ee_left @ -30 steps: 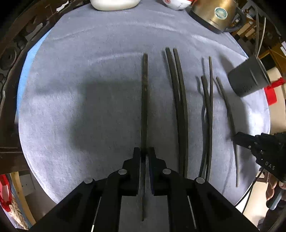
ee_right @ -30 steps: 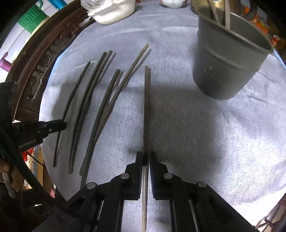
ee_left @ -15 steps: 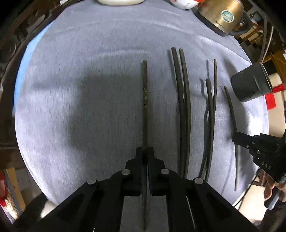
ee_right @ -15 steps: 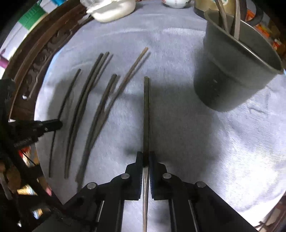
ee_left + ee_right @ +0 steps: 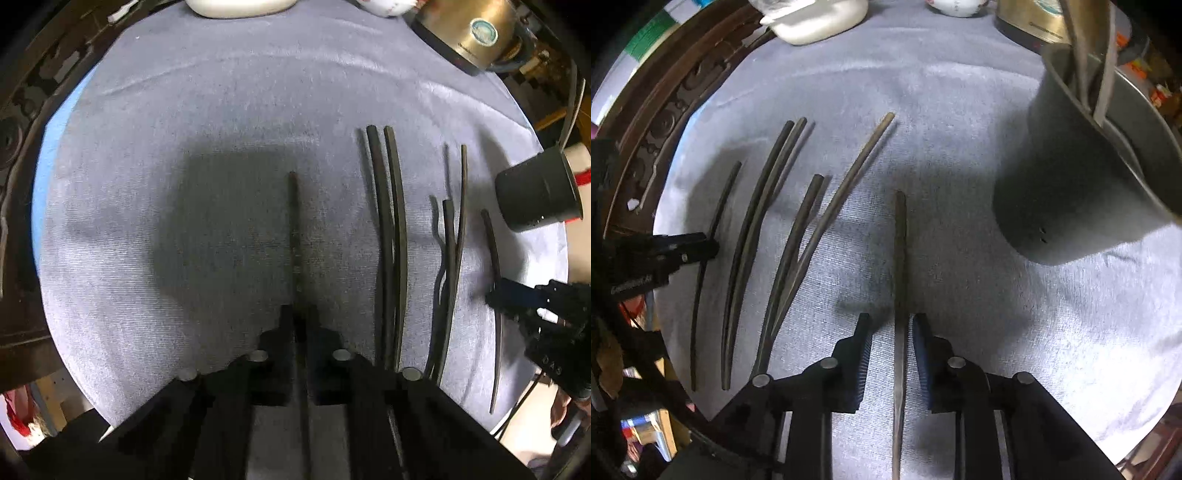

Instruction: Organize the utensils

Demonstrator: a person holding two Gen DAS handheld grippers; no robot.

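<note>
- Dark chopsticks lie across the grey cloth (image 5: 184, 110) that covers your round table.
- Your left gripper (image 5: 300, 314) has its jaws closed on one chopstick (image 5: 294, 229), which points straight ahead over the cloth.
- Your right gripper (image 5: 892, 325) has its jaws parted, with a gap on each side of the second chopstick (image 5: 899, 251) that lies between them on the cloth.
- To the left of that stick, in the right wrist view, a crossed pair (image 5: 805, 236) lies nearest, then a close-set pair (image 5: 757, 221), then a single chopstick (image 5: 709, 243) farthest out.
- The left gripper's tip sits over that single stick.
- Upright on the cloth stands the grey holder cup (image 5: 1071, 177), ahead and to the right of your right gripper, with a few sticks already inside.
- At the far edge stand a white dish (image 5: 816, 22), a small bowl (image 5: 955, 7) and a brass-coloured kettle (image 5: 465, 29).
</note>
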